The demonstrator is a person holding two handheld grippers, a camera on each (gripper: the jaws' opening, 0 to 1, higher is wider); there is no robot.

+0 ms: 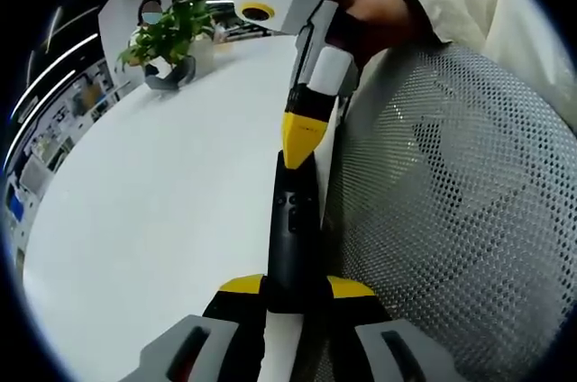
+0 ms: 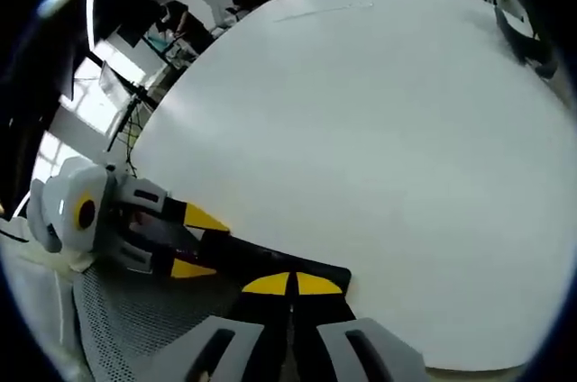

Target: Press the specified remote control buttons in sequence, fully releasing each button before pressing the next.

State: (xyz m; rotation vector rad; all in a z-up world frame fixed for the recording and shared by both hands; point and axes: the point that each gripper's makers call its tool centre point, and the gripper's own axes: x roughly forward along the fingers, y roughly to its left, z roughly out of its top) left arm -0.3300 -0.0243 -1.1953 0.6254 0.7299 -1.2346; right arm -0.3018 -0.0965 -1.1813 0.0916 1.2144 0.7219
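Left gripper view is showing the left gripper [image 1: 293,296] holding a black remote control [image 1: 293,233] by its near end, the yellow-tipped fingers [image 1: 242,286] closing narrow on either side of the body; the remote control is extending away from the camera along the edge of the white bench [image 1: 162,220], with a grey mesh chair back [image 1: 451,220] just beside it; the right gripper [image 1: 300,134] is coming in from above, its yellow tip touching or nearly touching the far end of the remote control near the small buttons [image 1: 290,211]; whether a button is actually depressed cannot be told. A potted plant [image 1: 169,44] is standing well apart at the far side of the bench.

Right gripper view is showing the right gripper [image 2: 290,285] with its fingers [image 2: 268,284] drawn together, holding nothing between them, resting over the black remote control [image 2: 261,265]; the left gripper [image 2: 194,242] is entering from the left, clamped on the other end.

For the step in hand, judged as a button press: keep the left grip steady so the remote control is not pivoting; bring the closed tip down square on one button only; press straight, not sliding; lift clear until the tip is plainly apart from the button before addressing the next; keep the remote control over the bench and within both views.
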